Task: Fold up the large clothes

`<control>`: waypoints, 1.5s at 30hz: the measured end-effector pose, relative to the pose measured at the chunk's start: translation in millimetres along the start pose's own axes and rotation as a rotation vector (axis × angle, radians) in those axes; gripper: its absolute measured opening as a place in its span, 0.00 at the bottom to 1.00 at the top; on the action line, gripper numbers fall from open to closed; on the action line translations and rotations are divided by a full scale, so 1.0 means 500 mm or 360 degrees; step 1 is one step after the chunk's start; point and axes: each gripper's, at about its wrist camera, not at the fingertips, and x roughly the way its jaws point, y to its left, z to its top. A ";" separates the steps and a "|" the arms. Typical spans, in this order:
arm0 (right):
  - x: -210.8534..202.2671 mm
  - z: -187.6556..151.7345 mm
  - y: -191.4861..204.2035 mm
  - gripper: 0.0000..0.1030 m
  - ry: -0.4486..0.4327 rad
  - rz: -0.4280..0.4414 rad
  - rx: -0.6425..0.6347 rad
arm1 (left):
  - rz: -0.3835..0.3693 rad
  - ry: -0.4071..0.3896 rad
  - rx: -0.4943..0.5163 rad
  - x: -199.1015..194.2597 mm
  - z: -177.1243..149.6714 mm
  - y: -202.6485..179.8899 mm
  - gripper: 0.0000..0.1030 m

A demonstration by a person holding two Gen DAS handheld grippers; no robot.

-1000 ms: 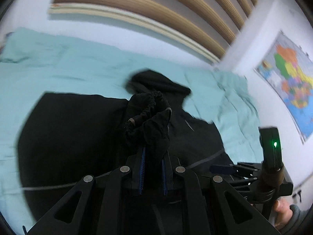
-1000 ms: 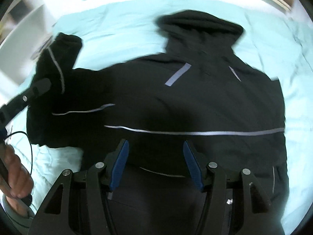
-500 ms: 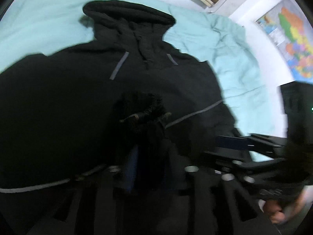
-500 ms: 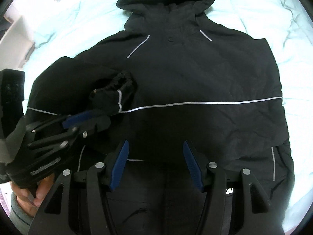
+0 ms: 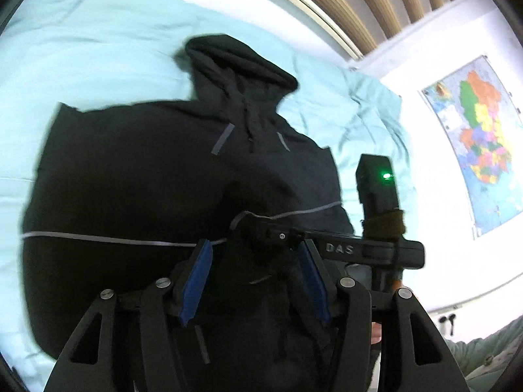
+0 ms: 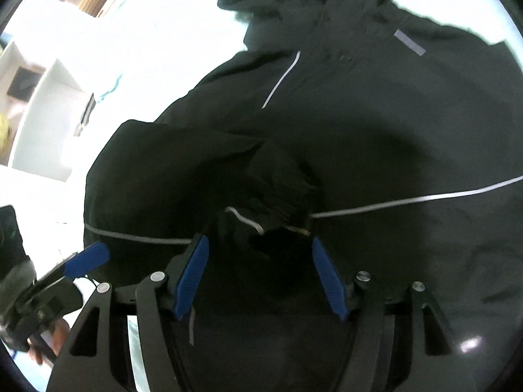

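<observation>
While jaws gape, cuff [image 6: 261, 209] perhaps rests on jacket [image 5: 130, 170]

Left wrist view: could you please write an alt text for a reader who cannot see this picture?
A black hooded jacket lies spread on a pale green bedsheet, hood towards the slatted headboard. The left gripper hovers open over its lower part, its jaws just opened, with nothing pressed between its blue pads. The right gripper reaches in from the right, and a colourful map hangs on the white wall.
</observation>
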 end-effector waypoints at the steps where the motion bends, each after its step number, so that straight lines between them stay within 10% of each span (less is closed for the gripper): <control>1: 0.010 0.004 -0.001 0.68 0.0009 0.0013 0.0018 | 0.0017 -0.0020 0.0001 -0.011 0.000 0.004 0.55; 8: -0.036 0.008 0.037 0.09 -0.0107 -0.0016 -0.0125 | 0.0156 -0.0172 0.0023 -0.069 0.020 0.015 0.55; 22: -0.346 0.054 -0.070 0.04 -0.0670 -0.0844 -0.0260 | 0.0218 -0.0157 -0.0018 0.019 0.068 0.018 0.55; 26: -0.284 0.070 -0.140 0.11 -0.0358 -0.0448 -0.0115 | 0.0226 -0.0118 -0.0042 0.051 0.065 0.020 0.55; 30: -0.157 0.031 -0.124 0.52 -0.0140 -0.0230 -0.0118 | 0.0281 -0.0094 -0.0026 0.054 0.059 0.019 0.55; 32: -0.105 0.013 -0.112 0.53 -0.0062 -0.0113 -0.0092 | 0.0303 -0.0093 -0.0013 0.049 0.058 0.017 0.55; 37: -0.034 0.019 -0.101 0.64 -0.0003 -0.0151 -0.0033 | 0.0332 -0.0101 0.0012 0.039 0.055 0.010 0.55; 45: -0.066 0.043 -0.077 0.30 -0.0127 -0.0127 -0.0086 | 0.0366 -0.0085 0.0018 0.042 0.046 0.004 0.55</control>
